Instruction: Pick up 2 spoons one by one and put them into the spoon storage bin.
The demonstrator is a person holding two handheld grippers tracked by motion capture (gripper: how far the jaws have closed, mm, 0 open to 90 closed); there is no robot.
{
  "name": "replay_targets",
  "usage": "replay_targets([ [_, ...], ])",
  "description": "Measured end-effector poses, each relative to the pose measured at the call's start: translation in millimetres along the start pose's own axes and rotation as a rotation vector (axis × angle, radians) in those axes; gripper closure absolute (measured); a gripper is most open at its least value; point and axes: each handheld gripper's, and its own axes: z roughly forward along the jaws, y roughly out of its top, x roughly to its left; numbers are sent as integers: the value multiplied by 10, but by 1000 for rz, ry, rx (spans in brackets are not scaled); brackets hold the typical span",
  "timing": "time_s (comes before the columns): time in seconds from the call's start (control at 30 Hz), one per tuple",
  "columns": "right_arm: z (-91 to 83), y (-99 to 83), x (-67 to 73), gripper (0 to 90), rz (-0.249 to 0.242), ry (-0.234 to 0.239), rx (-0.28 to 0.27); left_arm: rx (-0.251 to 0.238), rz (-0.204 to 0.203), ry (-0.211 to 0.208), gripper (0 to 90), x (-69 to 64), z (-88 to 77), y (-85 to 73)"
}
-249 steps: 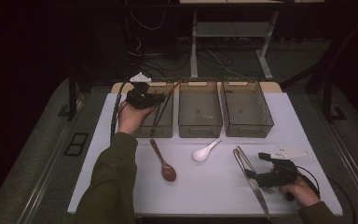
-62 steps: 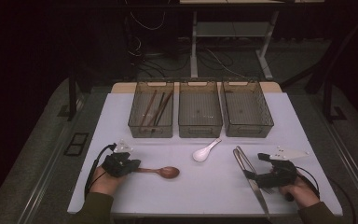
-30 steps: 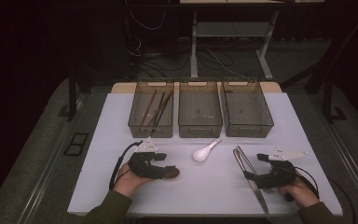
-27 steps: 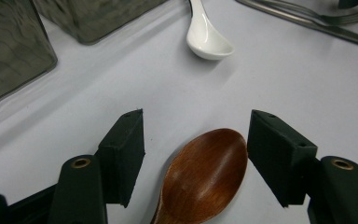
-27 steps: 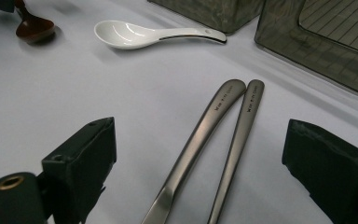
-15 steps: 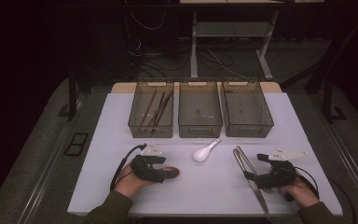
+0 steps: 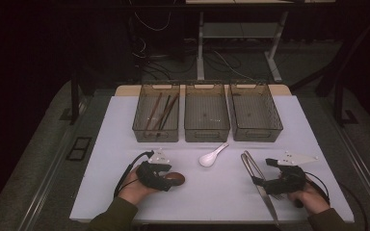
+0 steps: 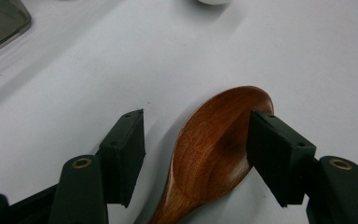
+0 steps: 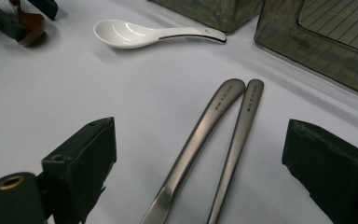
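The wooden spoon (image 8: 209, 154) lies flat on the worktop (image 7: 221, 190), its bowl between the jaws of the left hand-held gripper (image 8: 196, 154). The jaws stand partly open, one pad at the bowl's edge, the other apart. The handle runs back under the hand. The bins (image 7: 156, 115) lie ahead across open worktop.

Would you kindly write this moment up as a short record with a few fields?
work in hand: sorting cutlery into three bins
left claw: open, jaws either side of the wooden spoon bowl; one pad at its edge, the other apart
right claw: open over two metal handles, not touching
white spoon: loose on the table
left bin: holds chopsticks
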Motion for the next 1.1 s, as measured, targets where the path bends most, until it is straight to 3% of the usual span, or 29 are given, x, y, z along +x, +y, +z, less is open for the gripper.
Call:
replay_targets([
  [0.13,-3,0,-1,98,2,0,0,3,12,-9,411,-15,-16,-13],
  [0.3,-3,0,-2,98,2,0,0,19,56,-40,491,-9,-46,-25],
  [0.37,-3,0,-2,98,2,-1,0,19,52,-49,531,-28,-52,-33],
  [0.53,-2,0,-3,98,0,-1,0,27,84,-52,605,-38,-70,-37],
  [0.97,1,-2,-4,98,-1,1,2,40,103,-92,713,-64,-62,-37],
  [1.1,0,-2,-3,98,-2,1,2,50,111,-86,744,-68,-60,-33],
])
